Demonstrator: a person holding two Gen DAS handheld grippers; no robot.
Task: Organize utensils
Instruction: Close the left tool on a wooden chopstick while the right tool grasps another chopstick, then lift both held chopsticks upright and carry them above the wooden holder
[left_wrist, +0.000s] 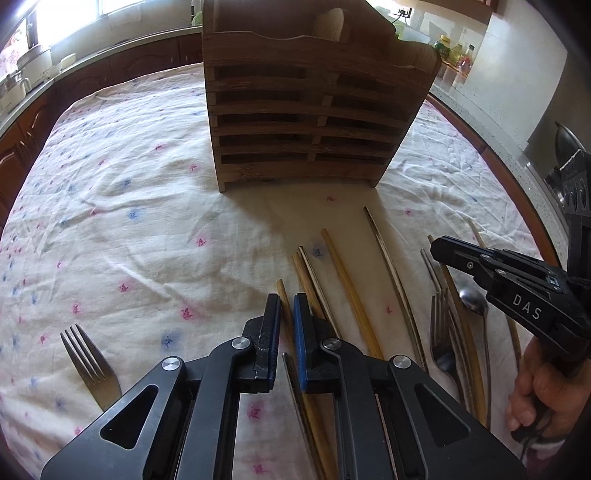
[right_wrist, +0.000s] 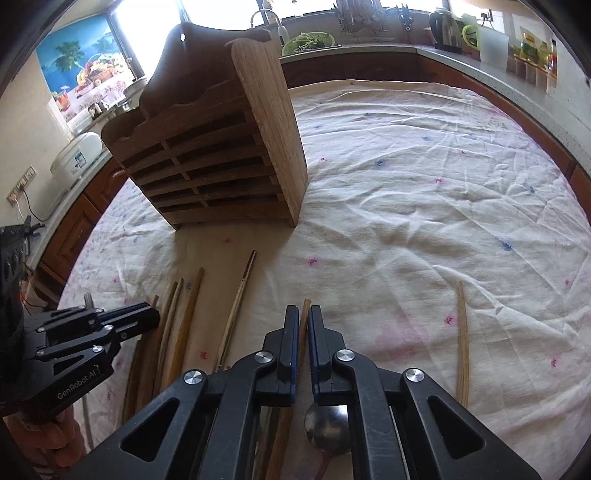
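The left gripper (left_wrist: 286, 314) is clamped on a wooden chopstick (left_wrist: 281, 291) and the right gripper (right_wrist: 304, 325) on another chopstick (right_wrist: 306, 310), both in front of the wooden rack (left_wrist: 306, 122). More chopsticks (left_wrist: 351, 288) lie between them, a fork (left_wrist: 90, 363) lies to the left of the rack, on the cloth-covered counter (left_wrist: 129, 221).

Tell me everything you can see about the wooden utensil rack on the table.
The wooden utensil rack stands upright on the flowered tablecloth, beyond the loose chopsticks. It looks like weathered brown wood: a slatted front with dark gaps split by short uprights, solid side panels, a scalloped front edge and a taller curved back board with a hanging hole. Nothing shows inside it. Neither tool touches it.
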